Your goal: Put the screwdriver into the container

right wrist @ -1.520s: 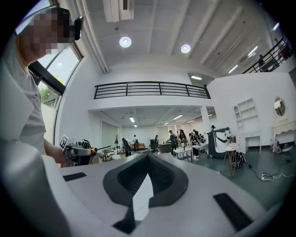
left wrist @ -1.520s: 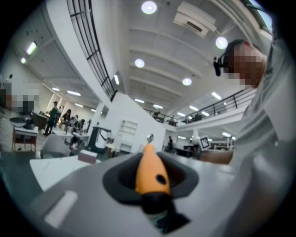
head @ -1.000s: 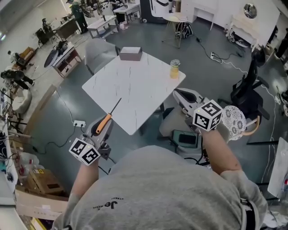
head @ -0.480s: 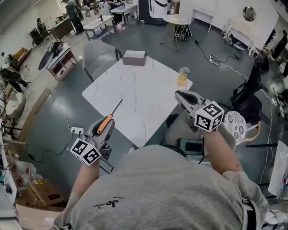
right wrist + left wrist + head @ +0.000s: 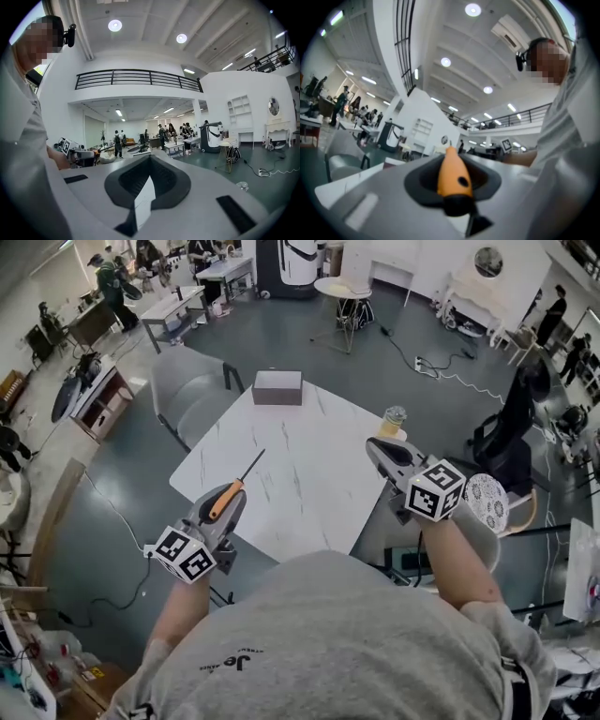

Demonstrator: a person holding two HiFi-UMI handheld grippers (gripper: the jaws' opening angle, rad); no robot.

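My left gripper (image 5: 226,505) is shut on the screwdriver (image 5: 232,487), whose orange handle sits between the jaws and whose thin dark shaft points out over the near left edge of the white table (image 5: 309,484). In the left gripper view the orange handle (image 5: 452,172) fills the gap between the jaws. A grey-brown box, the container (image 5: 277,387), stands at the table's far edge. My right gripper (image 5: 374,445) hovers over the table's right edge, shut with nothing in it, and its jaws (image 5: 143,197) meet in the right gripper view.
A jar with yellow contents (image 5: 392,421) stands on the table's right corner. A grey chair (image 5: 186,390) is at the table's far left, a black office chair (image 5: 506,432) and a round patterned white seat (image 5: 487,502) at the right. People and desks fill the background.
Both grippers have moved forward towards the table, which now lies nearer and more central in the head view. The screwdriver stays gripped in the left gripper.
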